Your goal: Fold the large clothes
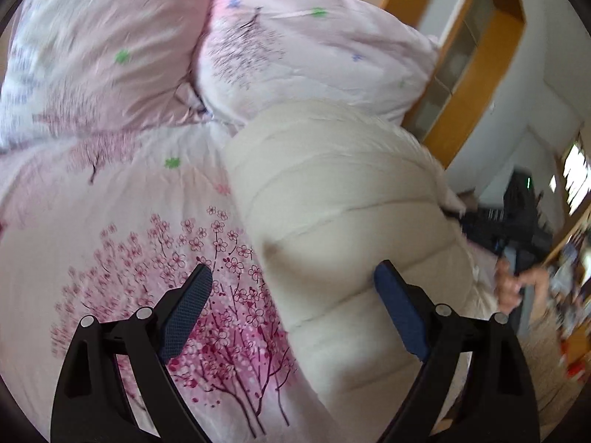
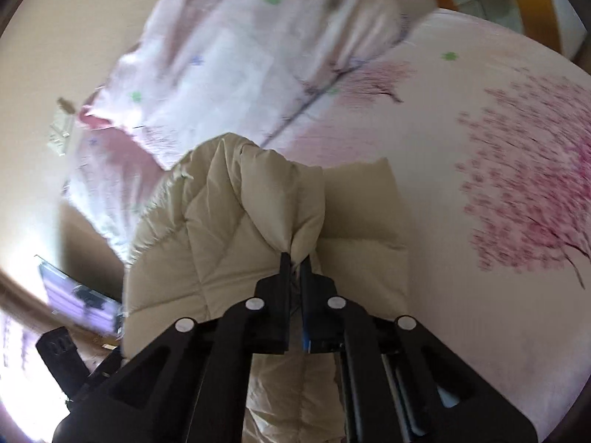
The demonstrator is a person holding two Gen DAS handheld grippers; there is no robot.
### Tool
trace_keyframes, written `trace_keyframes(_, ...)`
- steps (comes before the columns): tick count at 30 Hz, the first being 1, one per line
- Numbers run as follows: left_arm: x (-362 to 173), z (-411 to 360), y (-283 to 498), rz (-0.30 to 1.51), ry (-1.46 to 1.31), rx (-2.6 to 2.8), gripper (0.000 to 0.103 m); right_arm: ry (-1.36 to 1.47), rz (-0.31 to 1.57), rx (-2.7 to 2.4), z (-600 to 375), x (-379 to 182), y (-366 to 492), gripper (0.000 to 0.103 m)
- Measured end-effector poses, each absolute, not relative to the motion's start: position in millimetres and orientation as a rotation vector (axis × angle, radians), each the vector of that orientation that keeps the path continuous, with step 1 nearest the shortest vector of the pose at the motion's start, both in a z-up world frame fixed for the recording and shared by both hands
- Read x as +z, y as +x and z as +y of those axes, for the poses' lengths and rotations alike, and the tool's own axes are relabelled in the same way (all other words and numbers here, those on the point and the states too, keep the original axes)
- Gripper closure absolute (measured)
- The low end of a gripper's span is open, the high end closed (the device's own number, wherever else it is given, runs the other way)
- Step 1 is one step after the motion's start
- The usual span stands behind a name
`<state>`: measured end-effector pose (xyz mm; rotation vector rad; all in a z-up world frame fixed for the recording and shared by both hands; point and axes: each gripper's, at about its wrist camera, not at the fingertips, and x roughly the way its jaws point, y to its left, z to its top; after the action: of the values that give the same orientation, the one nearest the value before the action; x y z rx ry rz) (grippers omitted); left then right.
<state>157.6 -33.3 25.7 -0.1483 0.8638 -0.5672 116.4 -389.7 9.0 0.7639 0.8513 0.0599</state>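
Pink blossom-print bedspread (image 1: 122,203) serves as folding surface. Beige quilted puffer coat (image 1: 351,229) lies bunched across it, one section lifted. Right gripper (image 2: 293,262) pinches coat fold (image 2: 288,217) between pressed-together fingers, apparently to carry it over. Left gripper (image 1: 293,288) spread wide, straddling coat edge, holding nothing, likely poised to grab.

- Left wrist view looks down along its gripper (image 1: 293,280), close over the bed (image 1: 110,221).
- Right wrist view looks down closely too.
- Both share the beige quilted coat (image 1: 343,203) and the bed.
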Motion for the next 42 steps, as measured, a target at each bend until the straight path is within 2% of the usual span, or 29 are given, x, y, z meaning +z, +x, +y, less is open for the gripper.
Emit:
trace_keyframes(5, 11.9, -29.9, 172.3, 0.917, -0.273, -0.604, 0.012, 0.735, 0.944, 0.005, -386.3, -10.4, 123.0, 0.097)
trace_keyframes(7, 11.0, -32.1, 175.7, 0.918, -0.281, -0.604, 0.012, 0.672, 0.962, -0.011, -382.1, -5.7, 124.3, 0.093)
trace_keyframes(12, 7.3, -28.3, 179.6, 0.931, -0.306, -0.594, 0.012, 0.61, 0.812, -0.015, -376.1, 34.4, 94.0, 0.082)
trace_keyframes(15, 3.0, -27.5, 183.3, 0.946, -0.327, -0.598, 0.012, 0.539, 0.805, 0.035, -358.0, 38.3, 86.5, 0.082)
trace_keyframes(18, 0.4, -26.1, 183.4, 0.951, -0.356, -0.618, 0.012, 0.455, 0.949, 0.041, -339.7, 11.8, 107.5, 0.086)
trace_keyframes(21, -0.1, -22.3, 183.2, 0.954, -0.397, -0.631, 0.012, 0.48, 0.981, 0.064, -345.4, 3.7, 119.5, 0.086)
trace_keyframes(23, -1.2, -18.1, 184.1, 0.959, -0.429, -0.644, 0.012, 0.552, 0.97, 0.095, -357.9, 13.0, 113.6, 0.078)
trace_keyframes(24, -2.6, -14.7, 184.6, 0.961, -0.455, -0.655, 0.012, 0.583, 0.951, 0.121, -364.0, 17.5, 107.0, 0.06)
trace_keyframes(25, -4.1, -11.9, 185.8, 0.965, -0.477, -0.663, 0.012, 0.628, 0.917, 0.154, -373.0, 23.3, 96.8, 0.033)
trace_keyframes(27, -6.8, -8.6, 188.4, 0.979, -0.513, -0.665, 0.012, 0.683, 0.87, 0.166, -387.0, 29.6, 80.9, 0.007)
trace_keyframes(29, -9.2, -6.7, 192.1, 0.992, -0.543, -0.674, 0.012, 0.746, 0.86, 0.17, -404.2, 27.9, 70.7, 0.003)
trace_keyframes(34, -18.4, -12.8, 200.1, 1.06, -0.57, -0.717, 0.01, 0.884, 0.984, 0.213, -423.8, 0.2, 82.4, 0.002)
trace_keyframes(42, -27.6, -23.2, 209.5, 1.13, -0.617, -0.767, 0.007, 0.85, 1.131, 0.335, -404.8, -25.6, 116.1, 0.002)
